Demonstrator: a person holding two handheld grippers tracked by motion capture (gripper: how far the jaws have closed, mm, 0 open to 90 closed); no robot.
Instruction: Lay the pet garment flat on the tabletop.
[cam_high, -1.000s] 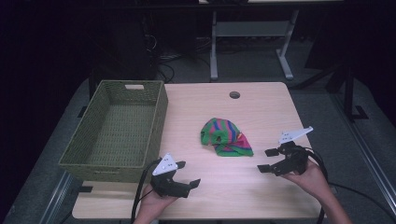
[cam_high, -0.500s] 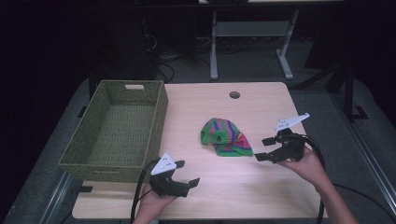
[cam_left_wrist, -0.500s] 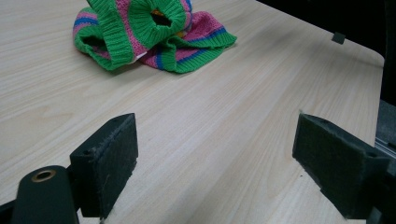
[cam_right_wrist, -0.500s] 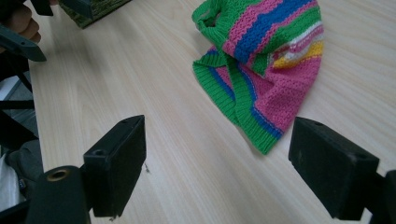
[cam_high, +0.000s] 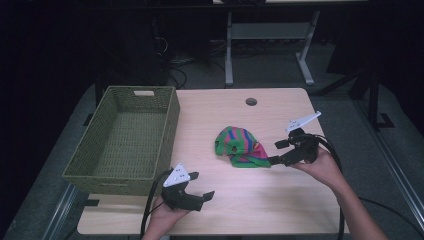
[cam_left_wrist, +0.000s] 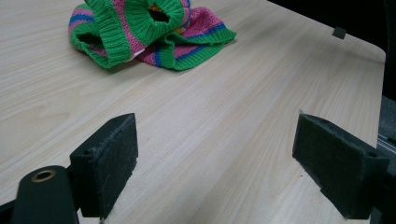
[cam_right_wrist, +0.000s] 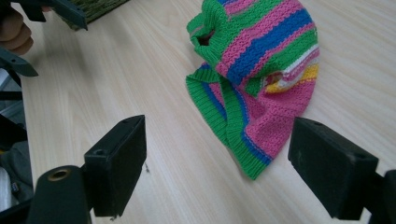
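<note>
From the high view, the right hand-held gripper (cam_high: 278, 152) now sits right at the near-right edge of the crumpled knitted garment striped in green, pink and blue (cam_high: 239, 146), having moved in from the open right side of the pale wood-grain tabletop (cam_high: 240, 200) over the last second; its jaws stand wide apart and hold nothing. The left hand-held gripper (cam_high: 202, 189) has stayed put near the front edge, jaws likewise wide and empty, just beside the front corner of the olive-green woven rectangular basket (cam_high: 122, 145), which is empty and stands at the left of the tabletop, apart from the garment. In the left gripper view, the striped garment (cam_left_wrist: 149, 30) lies well ahead of the two spread black pads, with bare wood between them and the knit. In the right gripper view, the garment (cam_right_wrist: 257, 70) lies close ahead between the lines of the open pads, its green ribbed hem (cam_right_wrist: 243, 154) nearest, not yet touched; the left hand-held gripper (cam_right_wrist: 28, 28) and a corner of the basket (cam_right_wrist: 100, 7) show farther off at the upper left. The approach suggests a pinch on the hem is the next step, likely ahead of a lift toward the basket; the loose knit may drape and trail if caught at a single edge.
</note>
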